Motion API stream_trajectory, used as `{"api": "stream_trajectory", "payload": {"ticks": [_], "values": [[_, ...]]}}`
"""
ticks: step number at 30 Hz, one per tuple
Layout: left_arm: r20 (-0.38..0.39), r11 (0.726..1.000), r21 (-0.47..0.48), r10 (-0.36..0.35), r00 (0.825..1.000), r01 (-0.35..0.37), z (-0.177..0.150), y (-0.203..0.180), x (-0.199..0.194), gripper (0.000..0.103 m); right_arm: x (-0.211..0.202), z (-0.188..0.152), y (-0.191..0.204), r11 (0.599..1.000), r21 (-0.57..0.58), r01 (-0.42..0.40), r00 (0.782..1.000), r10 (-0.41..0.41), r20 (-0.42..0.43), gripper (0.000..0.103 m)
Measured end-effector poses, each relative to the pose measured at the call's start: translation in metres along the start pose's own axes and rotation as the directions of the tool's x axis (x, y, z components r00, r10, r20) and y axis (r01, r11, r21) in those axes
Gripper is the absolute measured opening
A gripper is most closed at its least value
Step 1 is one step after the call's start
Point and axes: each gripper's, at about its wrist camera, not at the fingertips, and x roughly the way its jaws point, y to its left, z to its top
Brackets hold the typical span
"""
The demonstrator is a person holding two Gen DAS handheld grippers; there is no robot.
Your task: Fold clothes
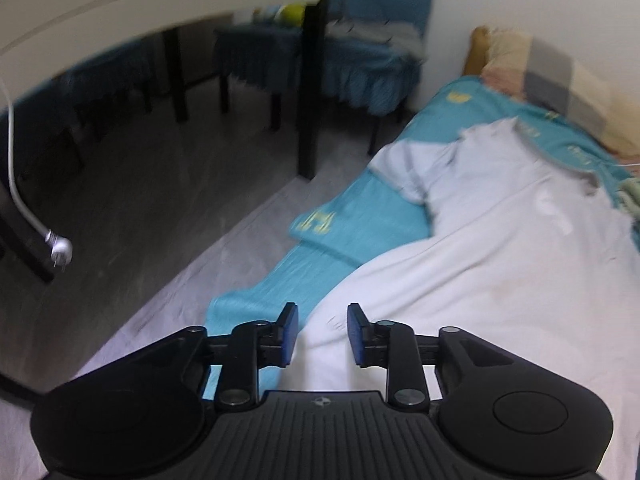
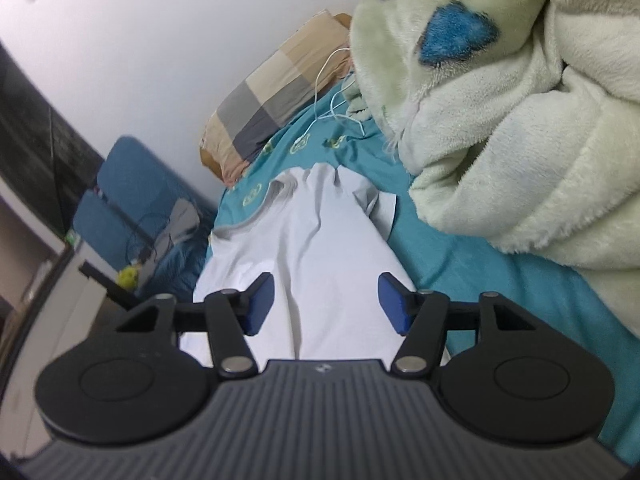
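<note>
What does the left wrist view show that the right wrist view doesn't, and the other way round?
Only the left wrist view: the grey floor, dark table legs, a dangling white plug, and the left tool, open over the shirt's edge.

Only the right wrist view: a fluffy cream blanket, a thin white cable on the sheet, and the right tool, open above the shirt.

Both: the white shirt on the teal sheet, the checked pillow, and blue-covered chairs.

1 white garment [image 2: 320,240], 1 checked pillow [image 2: 272,108], perhaps 2 blue chairs [image 1: 360,68].
</note>
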Motion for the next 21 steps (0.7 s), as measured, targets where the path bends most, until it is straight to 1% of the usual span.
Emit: {"api": "stream_trajectory", "payload": {"ticks": [1,2,4,6,7,8,11,13,15,16,18,19,21], "values": [[0.031,1.0,0.017,-0.015,0.999,0.015,0.001,-0.007,-0.007,0.044,0.009,0.003,0.0,1.0,0.009,0.008,1.0,-0.008,0.002,0.053],[0.057,0.999,0.034,-0.033,0.998,0.032,0.001,-0.013,-0.013,0.046,0.019,0.007,0.0,1.0,0.017,0.018,1.0,-0.018,0.001,0.052],[0.08,0.995,0.055,-0.085,0.993,0.081,-0.002,-0.028,-0.017,0.048,0.04,0.013,0.0,0.999,0.026,0.039,0.999,-0.039,0.004,0.046],[0.071,0.987,0.066,-0.153,0.986,0.149,-0.003,-0.041,-0.014,0.048,0.064,0.019,-0.002,0.997,0.041,0.067,0.998,-0.067,0.009,0.043],[0.064,0.982,0.073,-0.177,0.982,0.173,-0.004,-0.047,-0.01,0.048,0.078,0.022,-0.003,0.995,0.049,0.091,0.996,-0.092,0.01,0.04],[0.058,0.978,0.082,-0.198,0.978,0.193,-0.005,-0.054,-0.005,0.048,0.091,0.024,-0.004,0.992,0.057,0.115,0.993,-0.116,0.01,0.039],[0.04,0.967,0.126,-0.228,0.973,0.222,-0.006,-0.074,0.015,0.048,0.132,0.028,-0.009,0.97,0.103,0.22,0.974,-0.223,0.024,0.036],[0.022,0.962,0.142,-0.239,0.971,0.234,-0.007,-0.083,0.035,0.048,0.156,0.031,-0.017,0.951,0.169,0.26,0.961,-0.272,0.048,0.036],[-0.005,0.962,0.128,-0.243,0.97,0.242,-0.007,-0.085,0.052,0.048,0.178,0.034,-0.027,0.922,0.246,0.3,0.944,-0.323,0.06,0.036],[-0.024,0.964,0.107,-0.244,0.97,0.245,-0.007,-0.082,0.058,0.048,0.188,0.036,-0.032,0.91,0.28,0.307,0.941,-0.334,0.054,0.036],[-0.059,0.966,0.065,-0.247,0.967,0.25,-0.006,-0.076,0.072,0.048,0.203,0.037,-0.04,0.904,0.315,0.289,0.947,-0.318,0.046,0.036],[-0.068,0.966,0.045,-0.253,0.965,0.256,-0.004,-0.072,0.08,0.048,0.208,0.037,-0.041,0.908,0.312,0.279,0.95,-0.309,0.05,0.036],[-0.077,0.964,0.025,-0.26,0.962,0.263,-0.002,-0.069,0.088,0.048,0.217,0.039,-0.038,0.927,0.267,0.262,0.957,-0.285,0.053,0.035]]}}
